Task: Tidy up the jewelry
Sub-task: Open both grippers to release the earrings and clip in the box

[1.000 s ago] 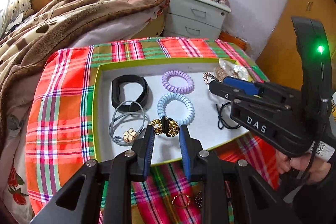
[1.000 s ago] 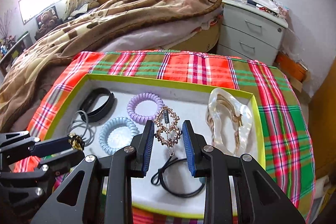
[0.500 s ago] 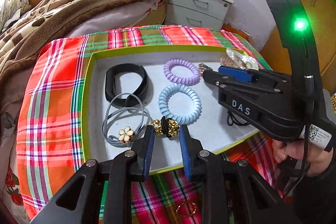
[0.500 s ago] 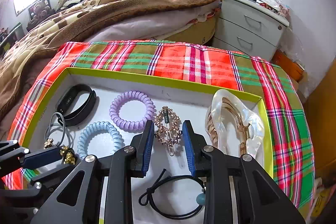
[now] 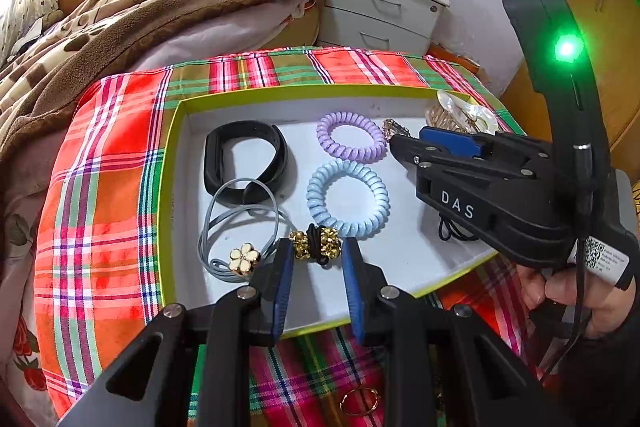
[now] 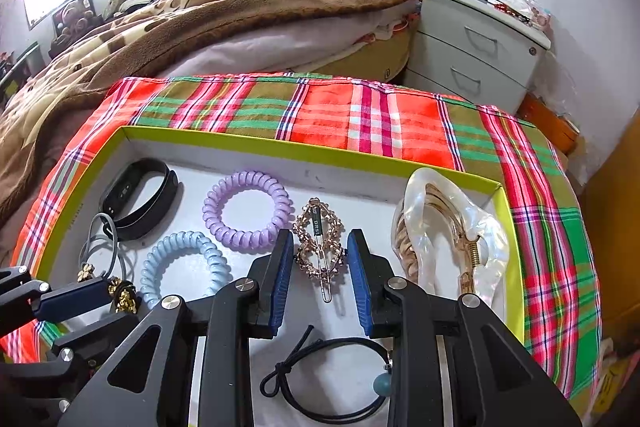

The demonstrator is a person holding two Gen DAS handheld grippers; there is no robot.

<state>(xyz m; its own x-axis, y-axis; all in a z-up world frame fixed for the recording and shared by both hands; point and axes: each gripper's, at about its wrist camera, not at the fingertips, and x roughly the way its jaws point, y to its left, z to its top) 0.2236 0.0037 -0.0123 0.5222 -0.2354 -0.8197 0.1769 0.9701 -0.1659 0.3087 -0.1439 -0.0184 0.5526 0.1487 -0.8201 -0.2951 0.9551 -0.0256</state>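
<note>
**On a plaid-covered table, two grippers poised over a tray of hair accessories**

Across the lower half of both wrist views, a shallow white tray with a lime-green rim (image 6: 304,153) sits on a red-and-green plaid cloth (image 6: 360,115), a bed with a brown blanket (image 6: 224,7) behind it. The left gripper (image 5: 316,263), at bottom centre of its own view, hangs with its blue pads parted on either side of a gold-beaded black hair tie (image 5: 316,247) lying near the tray's front edge; the pads appear just clear of the beads, and whether they touch cannot be told. The right gripper (image 6: 316,263) stands likewise open, its pads flanking a rhinestone hair clip (image 6: 320,239) without pressing on it. At left in the tray lie a black wristband (image 5: 244,159), a grey elastic with a cream flower (image 5: 244,259), a lilac coil tie (image 5: 350,139) and a pale blue coil tie (image 5: 348,199). At right rests a pearly claw clip (image 6: 452,227); a black elastic with a blue bead (image 6: 332,383) lies at the bottom of the right view. A hand (image 5: 568,291) grips the right tool at the left view's right edge.
</note>
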